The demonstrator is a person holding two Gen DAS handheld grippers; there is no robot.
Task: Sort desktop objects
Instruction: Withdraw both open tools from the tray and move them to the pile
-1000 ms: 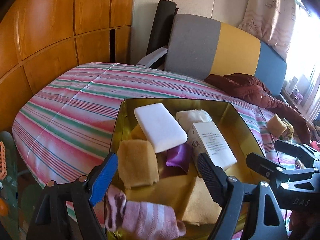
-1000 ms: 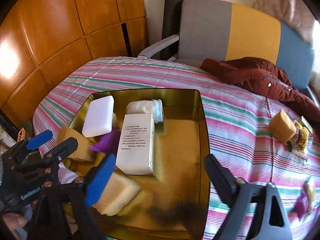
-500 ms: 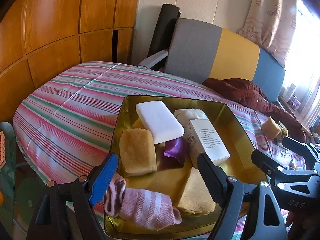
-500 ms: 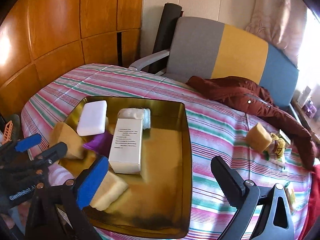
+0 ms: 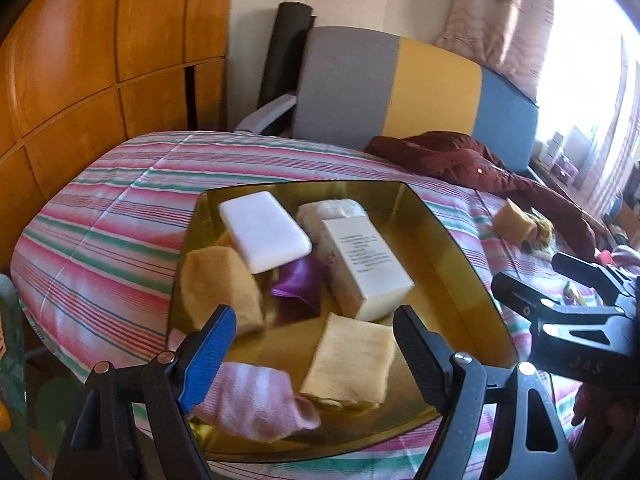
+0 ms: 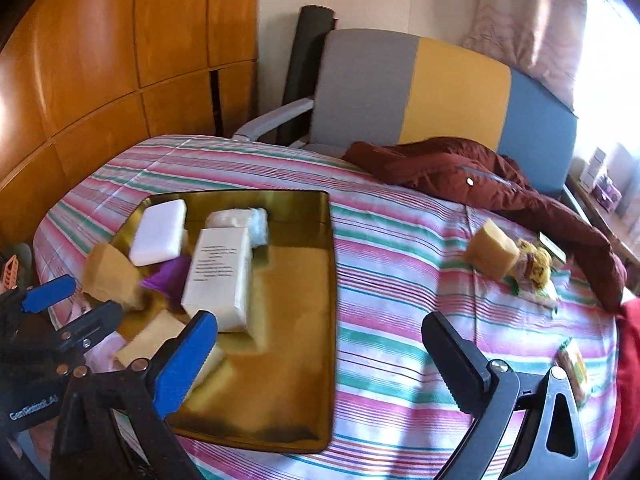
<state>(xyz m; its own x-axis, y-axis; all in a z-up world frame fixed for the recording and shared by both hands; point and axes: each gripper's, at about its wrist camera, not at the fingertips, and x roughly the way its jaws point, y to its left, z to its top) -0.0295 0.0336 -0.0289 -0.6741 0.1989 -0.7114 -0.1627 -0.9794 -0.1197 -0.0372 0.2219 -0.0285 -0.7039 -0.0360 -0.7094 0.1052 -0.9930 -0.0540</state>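
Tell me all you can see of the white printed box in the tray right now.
The white box is a rectangular carton, apparently cardboard, with small dark print on its upper face; the text is too small to read. It lies flat and closed in the gold tray, long side running away from the cameras. Its far end meets a white wrapped roll; a purple wrapper sits against its left side. Neither gripper touches it.

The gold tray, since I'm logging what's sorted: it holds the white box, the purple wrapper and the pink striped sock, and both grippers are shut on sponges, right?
Not quite. Both grippers are open and empty, as each wrist view shows: left gripper, right gripper. The gold tray does hold the white box, purple wrapper and pink striped sock.
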